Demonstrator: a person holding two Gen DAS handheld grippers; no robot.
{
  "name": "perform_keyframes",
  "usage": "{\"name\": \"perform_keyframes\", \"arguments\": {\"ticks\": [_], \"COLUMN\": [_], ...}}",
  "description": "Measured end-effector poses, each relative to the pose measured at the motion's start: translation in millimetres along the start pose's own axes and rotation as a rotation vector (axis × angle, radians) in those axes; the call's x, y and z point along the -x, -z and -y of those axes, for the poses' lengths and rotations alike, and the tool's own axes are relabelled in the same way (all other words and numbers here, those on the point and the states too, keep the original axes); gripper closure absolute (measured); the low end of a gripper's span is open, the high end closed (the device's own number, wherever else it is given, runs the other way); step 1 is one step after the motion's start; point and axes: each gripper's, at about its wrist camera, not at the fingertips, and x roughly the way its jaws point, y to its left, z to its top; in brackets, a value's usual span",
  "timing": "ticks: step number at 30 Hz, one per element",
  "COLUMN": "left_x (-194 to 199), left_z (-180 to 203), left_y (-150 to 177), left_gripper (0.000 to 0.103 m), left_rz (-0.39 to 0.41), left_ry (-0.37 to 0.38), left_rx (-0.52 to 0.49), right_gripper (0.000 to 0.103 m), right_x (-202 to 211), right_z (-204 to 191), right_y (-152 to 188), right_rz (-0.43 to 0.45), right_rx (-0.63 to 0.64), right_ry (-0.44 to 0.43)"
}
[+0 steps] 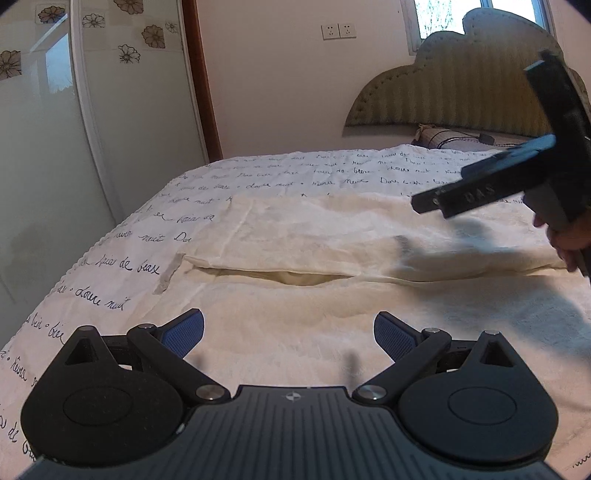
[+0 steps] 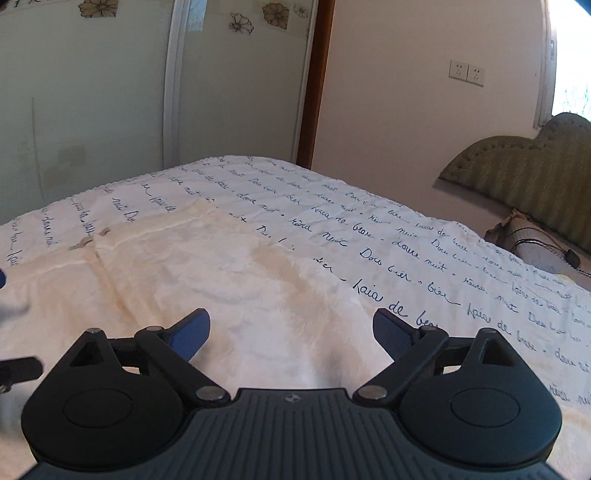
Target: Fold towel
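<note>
A cream towel lies on the bed, its far part folded over the near part, with a loose fold edge gaping at the middle. My left gripper hovers open over the towel's near layer, nothing between its blue pads. The right gripper shows in the left wrist view at the right, held by a hand above the towel's right side. In the right wrist view the right gripper is open over the towel, near its right edge, holding nothing.
A white bedspread with dark handwriting covers the bed. A green padded headboard and a pillow stand at the far end. A glass wardrobe door lies past the bed's left edge. A wall with sockets is behind.
</note>
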Motion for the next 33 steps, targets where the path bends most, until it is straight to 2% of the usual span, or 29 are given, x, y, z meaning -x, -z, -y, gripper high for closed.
{"name": "perform_keyframes", "arguments": {"ticks": [3, 4, 8, 12, 13, 14, 15, 16, 17, 19, 22, 25, 27, 30, 33], "left_x": [-11, -15, -26, -36, -41, -47, -55, -64, -75, -100, -148, -197, -226, -257, -286], "left_z": [-4, -7, -18, -26, -28, -32, -36, -42, -50, -67, -94, -116, -120, -120, -121], "left_y": [-4, -5, -11, -22, -27, -33, -42, -52, -64, -89, -121, -138, -145, -151, -144], "left_gripper": [0.002, 0.002, 0.002, 0.002, 0.002, 0.002, 0.002, 0.002, 0.002, 0.003, 0.004, 0.004, 0.004, 0.004, 0.005], "left_rz": [-0.001, -0.007, -0.024, -0.037, -0.039, -0.047, -0.065, -0.081, -0.094, -0.148, -0.247, -0.375, -0.453, -0.543, -0.658], "left_ry": [-0.014, -0.048, -0.049, -0.031, -0.016, 0.003, 0.025, 0.049, 0.078, 0.136, 0.266, 0.404, 0.489, 0.543, 0.506], "left_rx": [-0.014, 0.004, 0.02, -0.001, -0.005, -0.004, 0.009, 0.038, 0.079, 0.196, 0.434, 0.694, 0.802, 0.893, 1.019], "right_gripper": [0.008, 0.008, 0.008, 0.01, 0.025, 0.048, 0.053, 0.062, 0.071, 0.077, 0.087, 0.089, 0.09, 0.09, 0.09], "right_x": [-42, -57, -114, -153, -160, -166, -168, -167, -163, -153, -130, -112, -100, -87, -80], "right_z": [21, 28, 50, 58, 59, 59, 58, 56, 52, 39, 2, -33, -51, -70, -76], "right_y": [-15, -21, -36, -40, -42, -42, -42, -42, -41, -42, -38, -26, -15, 5, 21], "right_rz": [-0.018, -0.025, -0.104, -0.167, -0.181, -0.2, -0.209, -0.207, -0.199, -0.161, -0.087, -0.019, 0.029, 0.094, 0.136], "right_rx": [-0.047, -0.065, -0.166, -0.164, -0.148, -0.136, -0.134, -0.113, -0.082, 0.013, 0.262, 0.489, 0.621, 0.805, 0.892], "right_ry": [-0.055, -0.07, -0.185, -0.232, -0.239, -0.258, -0.278, -0.288, -0.294, -0.253, -0.145, -0.046, -0.004, 0.072, 0.11]}}
